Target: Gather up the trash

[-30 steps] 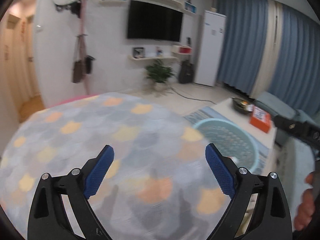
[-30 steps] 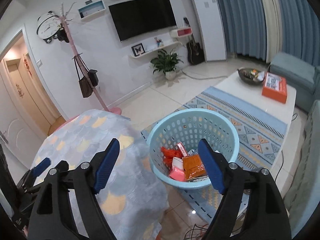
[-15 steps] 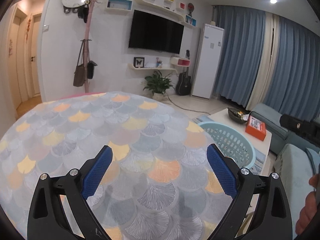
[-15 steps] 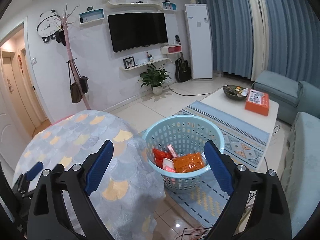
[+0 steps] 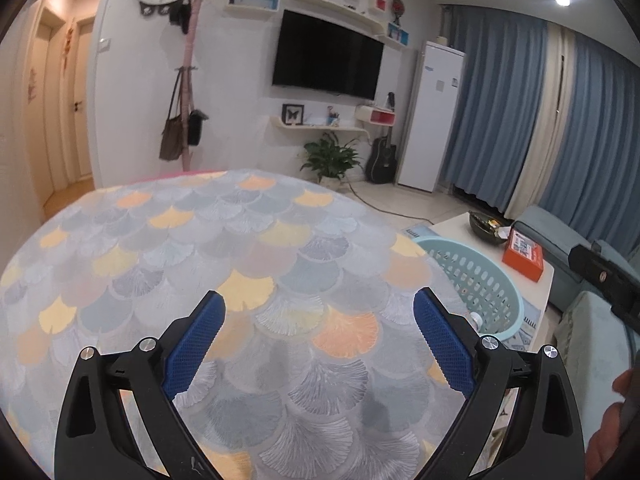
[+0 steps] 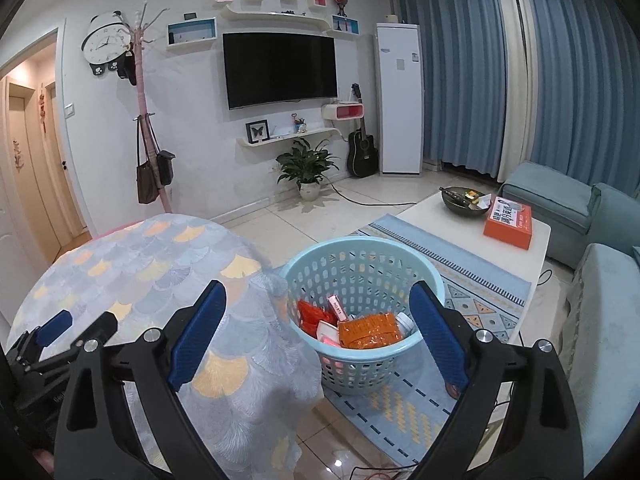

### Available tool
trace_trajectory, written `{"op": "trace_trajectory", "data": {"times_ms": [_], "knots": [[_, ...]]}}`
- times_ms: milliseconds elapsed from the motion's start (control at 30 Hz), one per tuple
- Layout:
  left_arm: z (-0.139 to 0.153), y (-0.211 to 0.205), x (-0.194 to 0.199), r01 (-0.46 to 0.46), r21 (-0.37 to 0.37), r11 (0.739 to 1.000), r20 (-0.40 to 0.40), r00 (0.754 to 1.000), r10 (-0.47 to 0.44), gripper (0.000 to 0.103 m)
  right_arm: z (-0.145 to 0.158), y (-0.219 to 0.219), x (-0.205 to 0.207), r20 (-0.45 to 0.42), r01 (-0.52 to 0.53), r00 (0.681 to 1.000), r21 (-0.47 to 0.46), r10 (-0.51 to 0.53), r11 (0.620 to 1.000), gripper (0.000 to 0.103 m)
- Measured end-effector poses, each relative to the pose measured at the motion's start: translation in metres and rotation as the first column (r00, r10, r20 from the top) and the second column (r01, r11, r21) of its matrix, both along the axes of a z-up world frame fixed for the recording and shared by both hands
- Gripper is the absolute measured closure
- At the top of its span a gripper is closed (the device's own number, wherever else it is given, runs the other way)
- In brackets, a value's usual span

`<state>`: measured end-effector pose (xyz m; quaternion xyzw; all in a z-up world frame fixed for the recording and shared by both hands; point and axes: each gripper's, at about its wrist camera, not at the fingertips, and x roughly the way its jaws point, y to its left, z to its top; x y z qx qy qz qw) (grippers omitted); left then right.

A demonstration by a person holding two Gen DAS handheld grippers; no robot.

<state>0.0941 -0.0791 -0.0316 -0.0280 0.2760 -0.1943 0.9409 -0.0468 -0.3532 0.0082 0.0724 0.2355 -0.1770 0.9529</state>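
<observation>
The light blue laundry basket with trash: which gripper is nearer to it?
Right. The right gripper hangs open just before the laundry basket; the left gripper is over the round table's cloth, beyond the right one.

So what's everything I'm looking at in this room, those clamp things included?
Basket: one, pale blue, on the rug beside the table.
Wrappers: several, orange, red and pink, inside the basket.
Tablecloth: one, grey and yellow scales, covering the round table.
Box: one, orange, on the white coffee table.
Bowl: one, dark, beside the box.
Television: one, black, on the wall.
Left gripper: black, blue pads, open, empty.
Right gripper: same, open, empty.
</observation>
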Motion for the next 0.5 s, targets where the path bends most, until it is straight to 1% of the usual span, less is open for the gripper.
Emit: {"op": "trace_trajectory", "data": {"times_ms": [67, 167, 500], "knots": [[-0.001, 0.002, 0.001, -0.007, -0.010, 1.000, -0.009, 1.000, 0.007, 0.010, -0.003, 0.006, 0.002, -0.004, -0.016, 1.000, -0.026, 0.016, 1.000, 0.015], [-0.002, 0.003, 0.004, -0.011, -0.013, 1.000, -0.023, 1.000, 0.011, 0.010, -0.005, 0.012, 0.004, 0.002, -0.038, 0.999, -0.033, 0.038, 0.999, 0.015], [-0.003, 0.001, 0.005, -0.015, -0.003, 1.000, -0.031, 0.999, 0.015, 0.010, -0.013, 0.007, 0.013, 0.002, -0.057, 0.998, 0.008, 0.057, 0.998, 0.015]]}}
